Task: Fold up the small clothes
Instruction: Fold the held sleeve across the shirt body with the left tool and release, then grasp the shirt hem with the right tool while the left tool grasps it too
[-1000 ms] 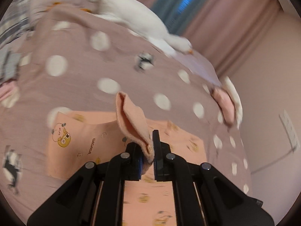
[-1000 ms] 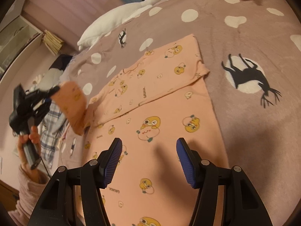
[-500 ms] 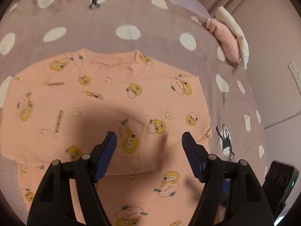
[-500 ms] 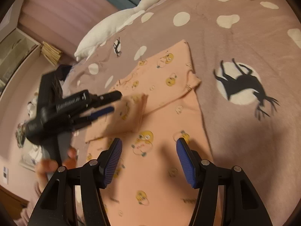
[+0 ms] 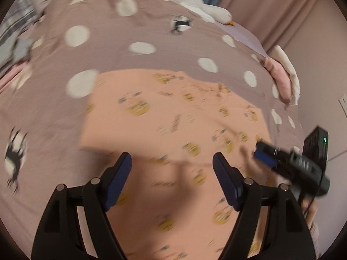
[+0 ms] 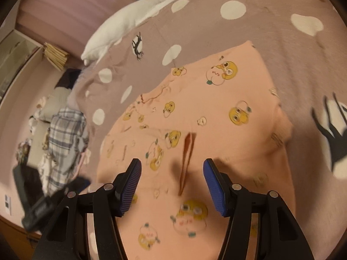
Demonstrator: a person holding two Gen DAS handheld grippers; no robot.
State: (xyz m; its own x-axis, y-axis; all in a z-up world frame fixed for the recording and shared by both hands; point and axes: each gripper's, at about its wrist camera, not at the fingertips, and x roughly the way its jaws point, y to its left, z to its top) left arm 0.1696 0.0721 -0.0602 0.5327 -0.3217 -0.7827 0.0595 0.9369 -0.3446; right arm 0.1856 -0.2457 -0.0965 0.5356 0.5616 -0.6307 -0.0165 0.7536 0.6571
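Shirt (image 5: 173,117) flat on bedspread (image 5: 108,43), left tool (image 5: 172,171) opening, empty, right tool (image 6: 172,179) released above it.

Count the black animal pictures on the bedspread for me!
2 in the right wrist view: one black animal print up near the white goose plush, another black animal print at the right edge beside the peach shirt. More may be hidden.

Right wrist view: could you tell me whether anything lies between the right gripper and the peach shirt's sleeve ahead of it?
Nothing visible does. The right gripper hangs open over the peach shirt, and only bare fabric lies between it and the sleeve.
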